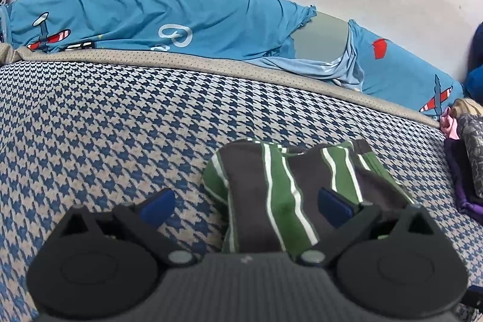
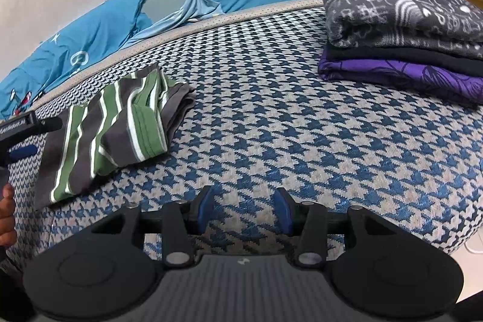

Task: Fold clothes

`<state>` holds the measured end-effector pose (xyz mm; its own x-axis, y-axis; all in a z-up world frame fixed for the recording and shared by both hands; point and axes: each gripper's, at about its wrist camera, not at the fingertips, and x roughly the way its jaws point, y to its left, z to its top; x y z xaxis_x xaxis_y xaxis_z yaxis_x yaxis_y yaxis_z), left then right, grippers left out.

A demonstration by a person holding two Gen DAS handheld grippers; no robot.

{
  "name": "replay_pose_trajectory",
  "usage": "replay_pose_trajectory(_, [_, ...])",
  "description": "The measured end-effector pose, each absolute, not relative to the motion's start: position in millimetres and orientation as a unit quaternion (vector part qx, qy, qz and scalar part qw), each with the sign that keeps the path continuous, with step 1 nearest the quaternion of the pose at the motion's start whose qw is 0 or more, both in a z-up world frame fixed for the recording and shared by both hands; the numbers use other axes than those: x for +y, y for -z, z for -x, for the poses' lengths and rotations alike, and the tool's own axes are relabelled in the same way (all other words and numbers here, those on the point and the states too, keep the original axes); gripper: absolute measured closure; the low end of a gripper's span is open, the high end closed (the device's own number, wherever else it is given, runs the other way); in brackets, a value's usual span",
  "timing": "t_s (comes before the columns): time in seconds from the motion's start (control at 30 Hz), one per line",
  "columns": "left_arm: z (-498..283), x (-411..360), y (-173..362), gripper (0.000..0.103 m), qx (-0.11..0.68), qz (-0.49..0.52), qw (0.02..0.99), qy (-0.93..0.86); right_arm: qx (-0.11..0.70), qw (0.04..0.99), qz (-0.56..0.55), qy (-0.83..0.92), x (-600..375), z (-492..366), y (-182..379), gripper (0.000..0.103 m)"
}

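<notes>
Left gripper [image 1: 246, 205] gapes, straddling folded striped shirt [image 1: 271, 195]; right gripper [image 2: 245, 208] released, shirt leftward.

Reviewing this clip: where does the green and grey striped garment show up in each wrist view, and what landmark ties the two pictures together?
Left wrist view: the striped garment lies low and centre, between the open fingers of the left gripper.
Right wrist view: the same garment lies at left of centre, on the houndstooth cover.
Shared landmark: the blue aeroplane-print sheet along the wall, behind the cover's beige edge.
</notes>
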<state>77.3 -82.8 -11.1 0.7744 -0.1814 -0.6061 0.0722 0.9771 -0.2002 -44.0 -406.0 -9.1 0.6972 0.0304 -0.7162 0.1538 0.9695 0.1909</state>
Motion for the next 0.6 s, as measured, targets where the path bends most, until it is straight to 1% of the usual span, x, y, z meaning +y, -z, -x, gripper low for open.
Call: replay_pose_trajectory(0.6, [-76.3,-90.2,9.4,0.000,0.324,0.074,0.940,0.075,0.387,0.914,-0.118,0.032,-403.7,43.4,10.5,0.058])
